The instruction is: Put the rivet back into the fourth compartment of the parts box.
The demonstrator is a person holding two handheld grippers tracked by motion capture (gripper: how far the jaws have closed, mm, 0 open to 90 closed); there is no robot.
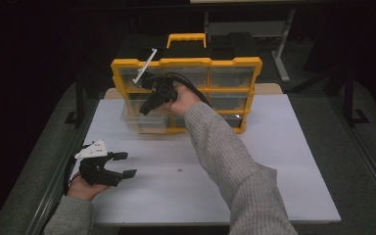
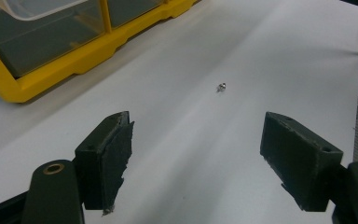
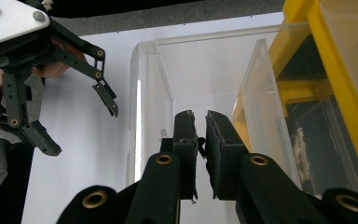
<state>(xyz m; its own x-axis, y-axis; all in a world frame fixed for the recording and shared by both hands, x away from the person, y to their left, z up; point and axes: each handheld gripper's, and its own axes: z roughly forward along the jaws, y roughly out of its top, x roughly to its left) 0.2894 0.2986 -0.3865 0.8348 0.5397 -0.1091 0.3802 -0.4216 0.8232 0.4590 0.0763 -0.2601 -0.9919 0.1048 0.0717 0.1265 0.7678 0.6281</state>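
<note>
Right gripper (image 3: 200, 135): jaws nearly together inside clear drawer (image 3: 200, 70), which is pulled from yellow organizer (image 1: 186, 90).
Left gripper (image 2: 196, 154): jaws apart, near organizer's front.

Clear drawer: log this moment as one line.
right gripper shut, jaws in clear drawer | left gripper open over table | organizer upright

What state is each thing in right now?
Yellow organizer: upright on the table.
Clear drawer: pulled partly out of the organizer's lower left.
Small metal part: loose on the white table, untouched.
Left gripper: open, holding nothing.
Right gripper: jaws nearly closed, over the clear drawer.
</note>
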